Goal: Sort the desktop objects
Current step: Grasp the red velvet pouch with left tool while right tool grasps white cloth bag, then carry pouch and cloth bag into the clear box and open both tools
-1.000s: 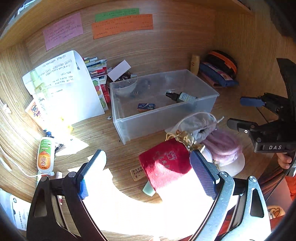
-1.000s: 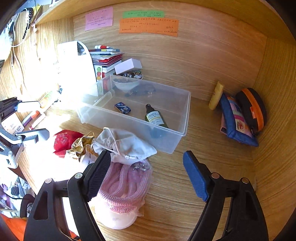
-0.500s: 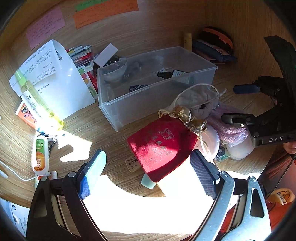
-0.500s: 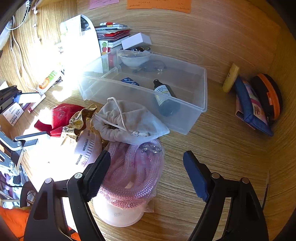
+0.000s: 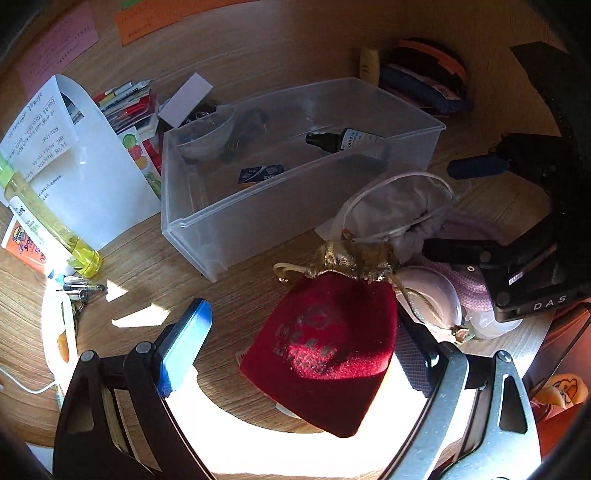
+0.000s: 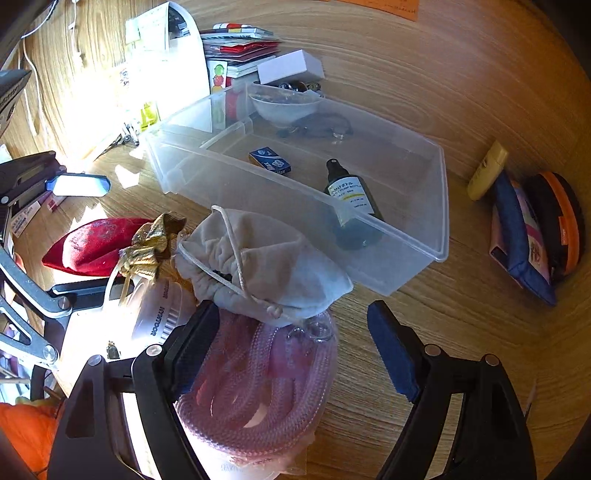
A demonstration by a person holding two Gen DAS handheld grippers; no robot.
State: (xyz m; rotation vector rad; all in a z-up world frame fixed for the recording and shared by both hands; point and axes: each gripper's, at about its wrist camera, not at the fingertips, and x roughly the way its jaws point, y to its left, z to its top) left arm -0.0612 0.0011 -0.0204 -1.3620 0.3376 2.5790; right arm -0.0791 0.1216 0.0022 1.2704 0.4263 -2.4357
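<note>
The black body of the right gripper (image 5: 532, 236) carried the letters "DAS" in white. A translucent round container (image 6: 159, 314) on the table (image 6: 461, 332) read "HYATOOR" or something close; the print was hard to make out. In the clear plastic bin (image 6: 439, 206) lay a dark spray bottle (image 6: 351, 199) with a white label in Japanese script and the words "PUMP BOTTLE", beside a small blue box (image 6: 269, 160) whose writing was too small to read. Orange and pink notes (image 5: 147, 22) with handwriting hung on the wood-grain back wall, illegible.

The left gripper (image 5: 295, 354) had its fingers spread wide, holding nothing, with the red velvet pouch (image 5: 325, 350) lying between them against the right-hand finger. The right gripper's fingers were also wide apart and empty, straddling a bag of pink cord (image 6: 258, 384), over which a grey drawstring pouch (image 6: 266, 266) lay. Strong sunlight washed out the table's near edge.
</note>
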